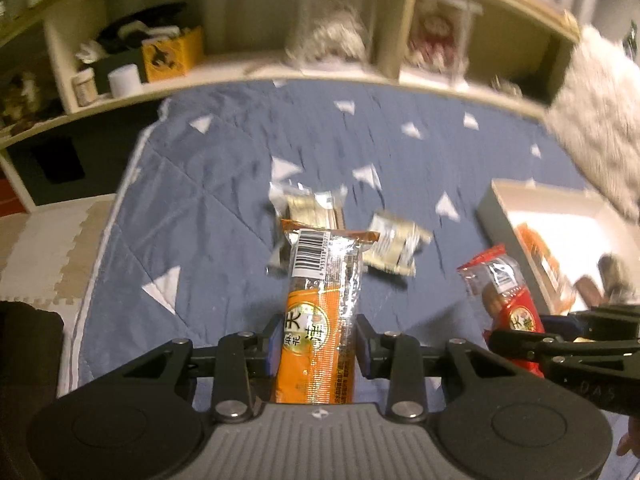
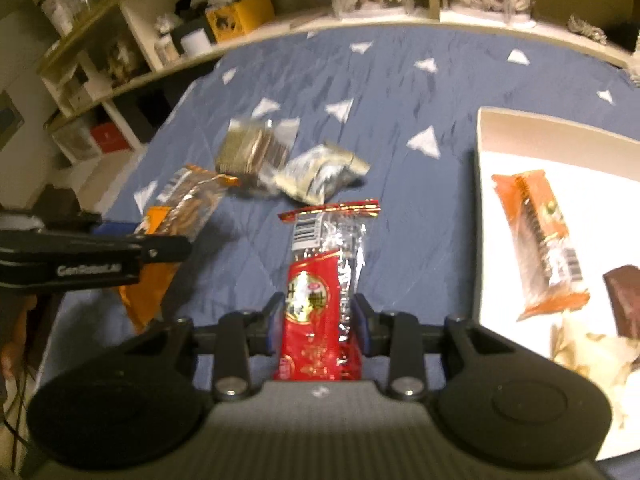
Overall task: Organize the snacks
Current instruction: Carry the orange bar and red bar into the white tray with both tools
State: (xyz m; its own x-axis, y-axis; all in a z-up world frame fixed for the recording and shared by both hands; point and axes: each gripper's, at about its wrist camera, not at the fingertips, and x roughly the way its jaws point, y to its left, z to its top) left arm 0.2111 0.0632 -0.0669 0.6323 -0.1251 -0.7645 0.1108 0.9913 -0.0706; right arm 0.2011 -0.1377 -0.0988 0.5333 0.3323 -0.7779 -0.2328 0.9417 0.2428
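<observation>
Up front in the left wrist view, the left gripper (image 1: 316, 344) clamps an orange snack pack (image 1: 320, 312) above the blue quilt (image 1: 200, 208). Right wrist view: the right gripper (image 2: 318, 320) grips a red snack pack (image 2: 320, 300); the white box (image 2: 520, 136) holds an orange pack (image 2: 540, 240) and a brown bar (image 2: 626, 300).

Dim indoor light, fisheye warp, motion blur in both views.
Warm, low room light w/ a yellowish cast – the white box (image 2: 520, 152) blows out to near-pure white, esp. its floor. Foil on the silver packets (image 2: 316, 176) throws small glints. The shelf (image 1: 280, 72) bends into an arc & frame corners go black. Far things smear – shelf jars and the blue quilt (image 1: 200, 208) triangles are streaked; the orange snack bar (image 1: 320, 304) and red snack bar (image 2: 320, 304) up close stay fairly sharp. Soft shadows under the packets.
</observation>
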